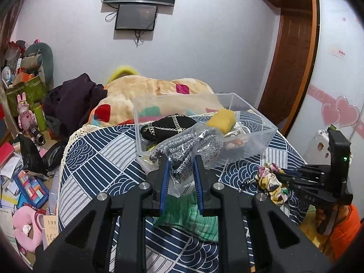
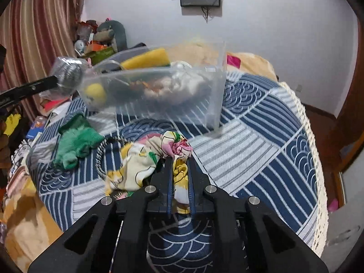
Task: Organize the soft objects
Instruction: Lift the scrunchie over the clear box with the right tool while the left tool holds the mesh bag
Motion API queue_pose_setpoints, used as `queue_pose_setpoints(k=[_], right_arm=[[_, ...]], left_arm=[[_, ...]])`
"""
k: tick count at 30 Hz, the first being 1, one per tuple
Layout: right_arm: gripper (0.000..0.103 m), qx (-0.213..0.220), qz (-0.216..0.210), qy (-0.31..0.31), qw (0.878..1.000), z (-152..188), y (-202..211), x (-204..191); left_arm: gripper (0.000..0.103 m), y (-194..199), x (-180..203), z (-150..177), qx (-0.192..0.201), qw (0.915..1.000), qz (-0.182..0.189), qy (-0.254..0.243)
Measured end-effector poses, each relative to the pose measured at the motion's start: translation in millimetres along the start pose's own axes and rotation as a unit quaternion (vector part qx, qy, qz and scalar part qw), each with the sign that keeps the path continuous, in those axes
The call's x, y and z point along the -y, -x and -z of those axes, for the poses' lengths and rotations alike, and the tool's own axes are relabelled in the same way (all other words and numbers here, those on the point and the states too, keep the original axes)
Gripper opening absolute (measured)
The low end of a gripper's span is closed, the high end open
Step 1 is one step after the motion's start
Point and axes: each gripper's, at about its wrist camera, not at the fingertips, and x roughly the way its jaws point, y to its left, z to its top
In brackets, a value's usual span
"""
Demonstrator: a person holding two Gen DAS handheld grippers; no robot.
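My left gripper (image 1: 180,162) is shut on a clear plastic bag holding a grey knitted item (image 1: 186,150), lifted at the near rim of a clear plastic bin (image 1: 254,113); the bag also shows in the right wrist view (image 2: 68,75). The bin (image 2: 213,91) holds a black chain bag (image 1: 168,125), a yellow soft piece (image 1: 221,118) and other soft things. My right gripper (image 2: 179,161) is shut on a floral cloth (image 2: 141,159), seen at the right in the left wrist view (image 1: 270,182). A green knit piece (image 2: 77,141) lies on the blue patterned cover (image 2: 261,136).
A beige blanket with coloured patches (image 1: 141,91) and dark clothes (image 1: 75,100) lie behind the bin. The floor at the left is cluttered with a pink pillow (image 1: 25,227), books and boxes. A wooden door (image 1: 291,63) stands at the right.
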Motion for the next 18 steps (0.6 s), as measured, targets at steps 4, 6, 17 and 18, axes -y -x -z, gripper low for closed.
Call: queue_pose_setpoints(k=[4,6,17,18], right_arm=[[0.008,0.038,-0.003,0.000,0.999,-13.0,20.7,-0.7],[0.008,0.064,-0.007,-0.002,0.998,-23.9,31.9,-2.9],[0.008,0.155,-0.007,-0.013,0.988,-91.4,51.0,-1.5],[0.008,0.153,-0.008,-0.014,0.988,-93.7,48.1,-1.0]], left_arm=[[0.020,2.8,0.1,-5.5,0.010,0.9999,-0.004,-0.001],[0.020,3.4,0.3,-11.4,0.019,0.9998,-0.009,-0.004],[0.020,-5.2,-6.1,-44.6,0.043,0.9990,-0.016,-0.003],[0.020,-6.9,-7.6,-42.9,0.034,0.9994,-0.008,-0.001]])
